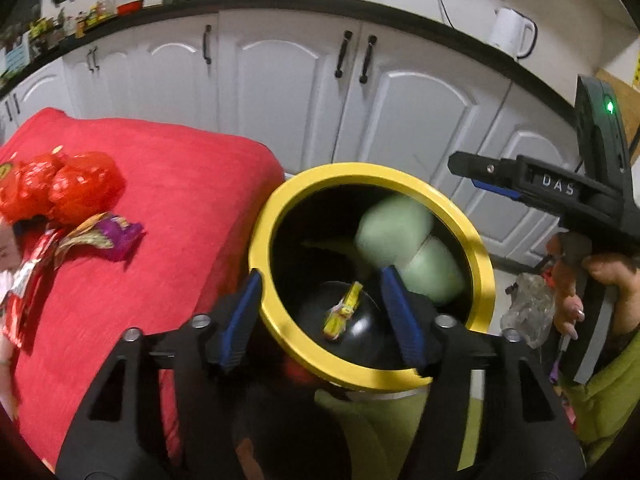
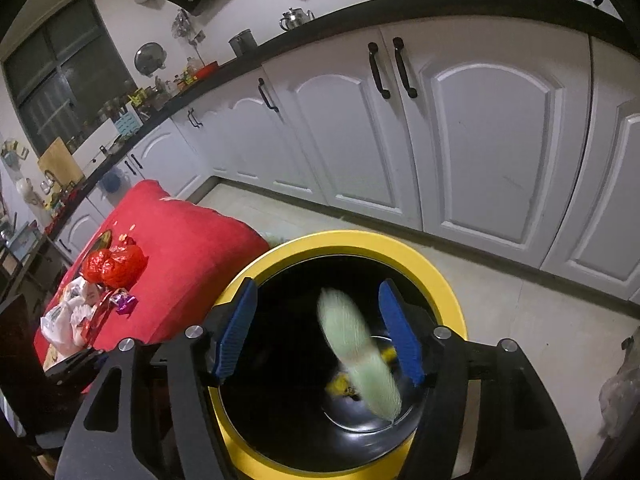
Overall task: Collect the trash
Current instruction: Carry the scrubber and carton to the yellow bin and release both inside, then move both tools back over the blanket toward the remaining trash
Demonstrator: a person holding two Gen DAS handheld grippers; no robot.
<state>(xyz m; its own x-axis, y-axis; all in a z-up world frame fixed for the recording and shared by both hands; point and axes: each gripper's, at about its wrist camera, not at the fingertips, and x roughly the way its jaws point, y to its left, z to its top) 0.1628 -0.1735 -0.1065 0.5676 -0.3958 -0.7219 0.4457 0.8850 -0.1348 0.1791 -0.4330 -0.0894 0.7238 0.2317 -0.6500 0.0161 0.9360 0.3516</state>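
White kitchen cupboards [image 2: 460,140] back the yellow-rimmed bin [image 2: 436,264], and you hold both the left gripper [image 1: 320,312] and right gripper [image 2: 320,328] over its mouth with jaws spread and pinching nothing, so dropped trash lands inside. A pale green piece [image 2: 356,344] blurs within the bin beside a yellow wrapper [image 1: 342,312]; what it is, you can't tell. More wrappers [image 1: 100,236] wait on the red cushion [image 1: 180,184] just beside the bin, cut off at the edge.

Left wrist view: close above yellow-rimmed bin [image 1: 482,276], angled downward toward white cabinets [image 1: 280,92]. Right wrist view: same bin [image 2: 448,280], close, looking downward from further right. Shared: bin, red cushion [image 1: 168,208], cabinets, countertop [image 2: 360,12].
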